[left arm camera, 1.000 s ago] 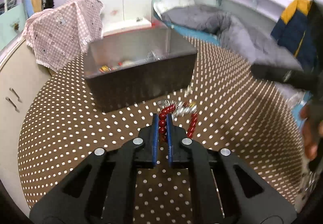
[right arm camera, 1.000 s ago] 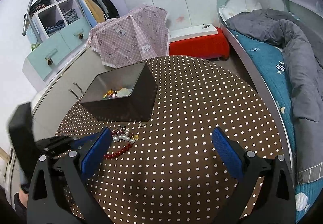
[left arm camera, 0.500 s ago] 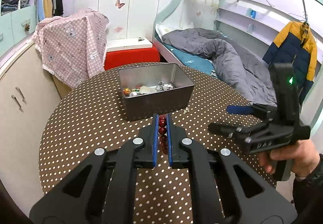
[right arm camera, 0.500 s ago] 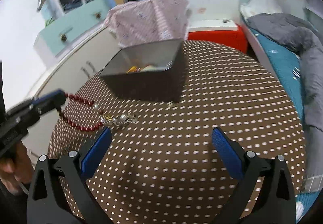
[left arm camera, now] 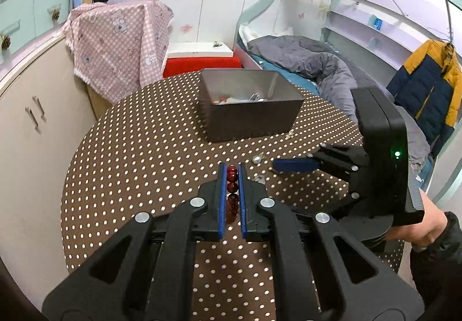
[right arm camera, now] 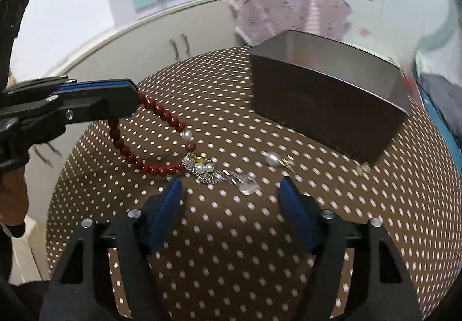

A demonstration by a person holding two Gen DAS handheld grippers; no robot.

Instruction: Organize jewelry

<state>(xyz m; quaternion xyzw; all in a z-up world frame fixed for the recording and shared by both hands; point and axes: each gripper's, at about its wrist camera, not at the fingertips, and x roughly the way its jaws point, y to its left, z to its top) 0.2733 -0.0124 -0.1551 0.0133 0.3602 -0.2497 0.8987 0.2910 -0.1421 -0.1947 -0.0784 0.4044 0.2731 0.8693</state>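
My left gripper [left arm camera: 232, 169] is shut on a red bead bracelet [left arm camera: 232, 176] and holds it lifted above the dotted brown table [left arm camera: 144, 165]. In the right wrist view the left gripper [right arm camera: 131, 98] holds the red bead bracelet [right arm camera: 150, 166], whose low end with pearls touches a pile of silver jewelry [right arm camera: 213, 175]. My right gripper [right arm camera: 231, 191] is open, low over that pile; it also shows in the left wrist view [left arm camera: 291, 165]. A pearl earring [right arm camera: 273, 159] lies near the dark metal box [right arm camera: 326, 113], which holds jewelry [left arm camera: 239, 98].
A small silver piece [right arm camera: 364, 168] lies by the box corner. A cream cabinet [left arm camera: 31, 130] with a pink checked cloth [left arm camera: 115, 40] stands left of the table. A bed with a grey duvet [left arm camera: 306, 61] is behind on the right.
My left gripper has lifted further with the red bracelet, pulling it up from the pile. My right gripper has swung left and down toward the jewelry pile, still open.
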